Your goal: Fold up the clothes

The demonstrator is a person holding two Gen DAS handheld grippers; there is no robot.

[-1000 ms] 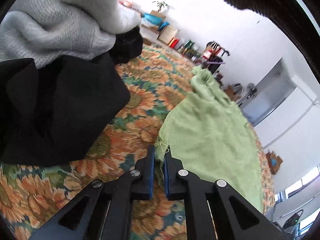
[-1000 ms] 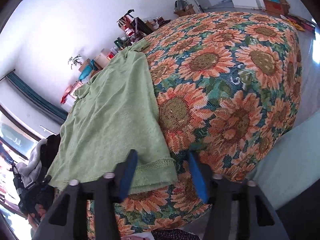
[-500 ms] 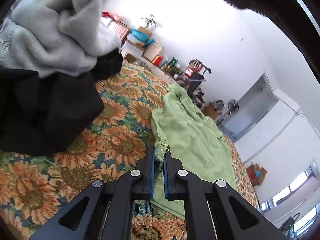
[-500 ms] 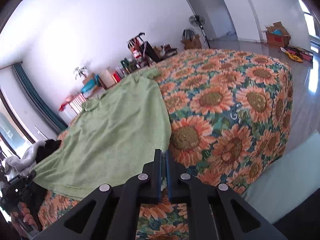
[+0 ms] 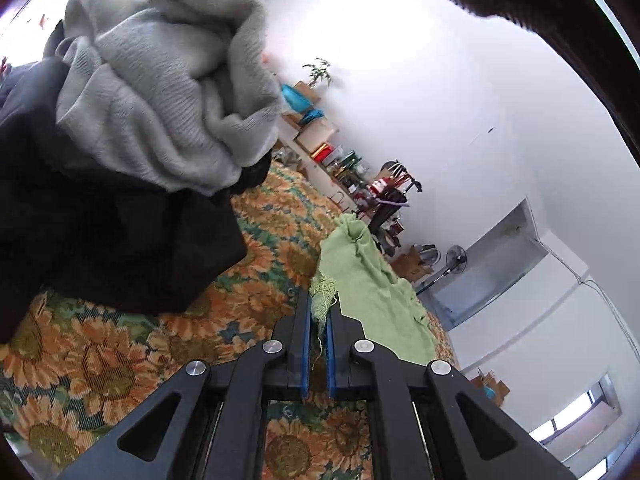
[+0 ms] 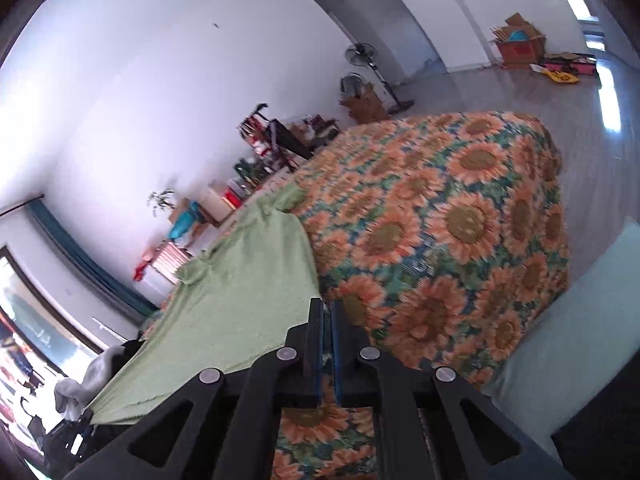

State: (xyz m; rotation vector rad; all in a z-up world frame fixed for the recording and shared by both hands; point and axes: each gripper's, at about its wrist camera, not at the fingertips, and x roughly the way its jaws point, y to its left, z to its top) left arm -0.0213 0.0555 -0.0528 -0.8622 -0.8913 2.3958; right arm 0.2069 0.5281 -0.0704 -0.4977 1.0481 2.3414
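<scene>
A light green garment (image 6: 240, 280) lies spread over a bed with a sunflower-print cover (image 6: 460, 216). My right gripper (image 6: 326, 308) is shut on its near corner, and the near hem is lifted off the bed and stretched leftward to the other gripper (image 6: 82, 430). In the left wrist view the green garment (image 5: 368, 280) runs away from me, and my left gripper (image 5: 319, 304) is shut on a bunched, frayed corner of it, held above the cover.
A pile of grey knit (image 5: 160, 92) and black clothes (image 5: 100, 232) sits on the bed left of the green garment. Cluttered shelves (image 5: 340, 160) and a standing fan (image 6: 362, 56) line the far wall. Cardboard boxes (image 6: 520, 40) stand on the floor beyond the bed.
The right gripper went from open around the green hem to shut on it, then rose with it. The left gripper, still shut on its corner, lifted it and swung, pulling the near hem taut.
</scene>
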